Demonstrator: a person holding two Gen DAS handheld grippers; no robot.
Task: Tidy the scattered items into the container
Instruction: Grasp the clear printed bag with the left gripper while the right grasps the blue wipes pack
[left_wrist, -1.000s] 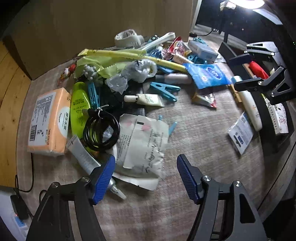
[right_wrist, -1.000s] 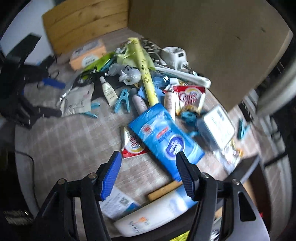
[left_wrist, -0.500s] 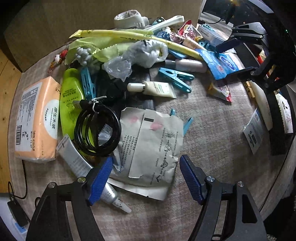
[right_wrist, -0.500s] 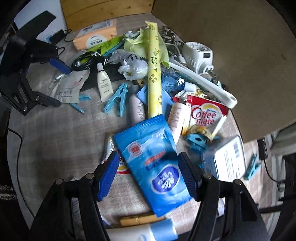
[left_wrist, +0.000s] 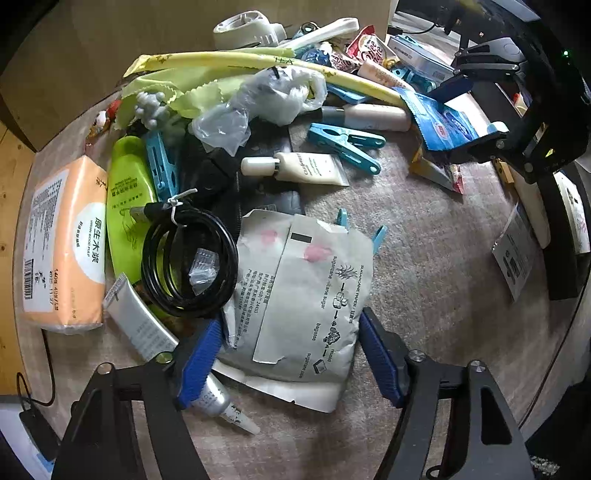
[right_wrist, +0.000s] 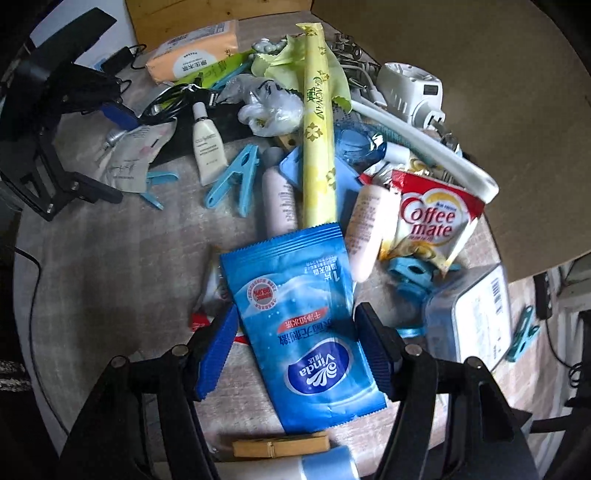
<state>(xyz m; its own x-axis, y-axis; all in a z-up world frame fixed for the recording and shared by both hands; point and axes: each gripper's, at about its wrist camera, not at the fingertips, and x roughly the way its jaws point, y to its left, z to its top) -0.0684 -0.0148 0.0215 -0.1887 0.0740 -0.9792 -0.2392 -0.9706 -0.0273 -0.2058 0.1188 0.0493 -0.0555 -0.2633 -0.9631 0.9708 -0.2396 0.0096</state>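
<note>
Having dropped lower, left gripper (left_wrist: 288, 354) straddles the white sugar pouch (left_wrist: 299, 291), right gripper (right_wrist: 295, 350) the blue Vinda wipes pack (right_wrist: 306, 332); jaws closing, neither clamped.

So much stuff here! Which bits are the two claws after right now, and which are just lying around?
Being gone for:
- left gripper, closing around the grey paper pouch
- right gripper, closing around the blue wipes packet

Lying about for now:
- orange tissue pack
- black cable coil
- Coffee mate sachet
- yellow tea stick

table (left_wrist: 424, 258): round, grey woven cover
board (right_wrist: 480, 74): brown, behind the pile
floor (left_wrist: 7, 177): wood
cable (left_wrist: 48, 369): black, off table's edge
</note>
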